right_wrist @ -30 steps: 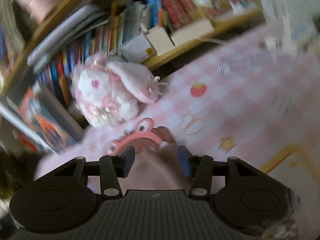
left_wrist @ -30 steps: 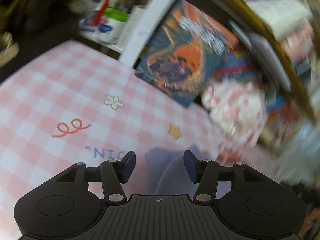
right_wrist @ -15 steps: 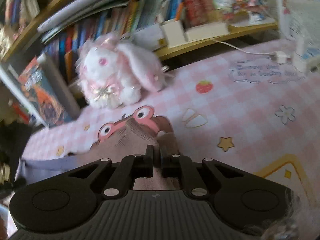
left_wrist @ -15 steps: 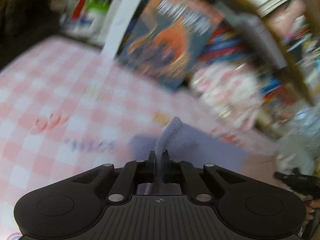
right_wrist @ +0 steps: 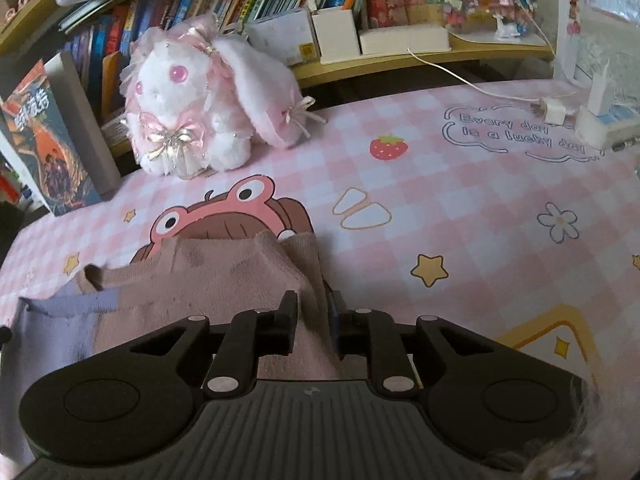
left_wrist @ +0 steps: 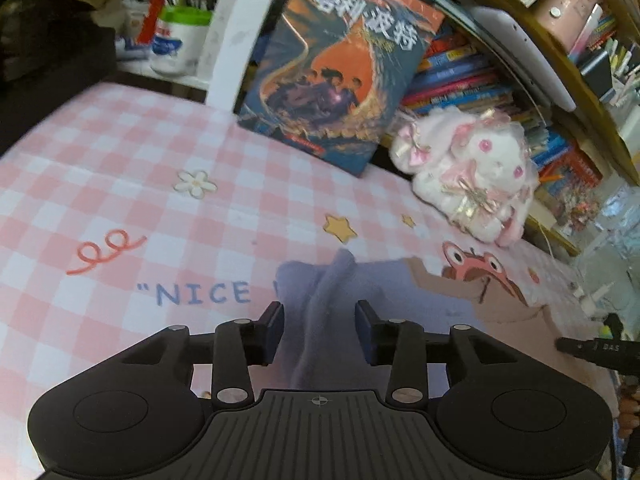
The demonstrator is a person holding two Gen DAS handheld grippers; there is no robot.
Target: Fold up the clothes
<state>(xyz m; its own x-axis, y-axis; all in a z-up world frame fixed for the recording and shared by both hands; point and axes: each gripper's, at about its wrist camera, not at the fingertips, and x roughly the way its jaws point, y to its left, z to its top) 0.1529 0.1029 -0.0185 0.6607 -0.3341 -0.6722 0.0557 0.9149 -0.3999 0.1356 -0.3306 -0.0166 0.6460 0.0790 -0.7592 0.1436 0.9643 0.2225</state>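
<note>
Under right gripper, garment edge hidden (possibly pinched).

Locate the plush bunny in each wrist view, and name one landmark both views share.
Left wrist: plush bunny sits right of centre, upper half, in front of the bookshelf.
Right wrist: plush bunny sits upper left, on the far edge of the checked cloth.
Shared landmark: the frog print on the cloth, just beyond the garment.
</note>
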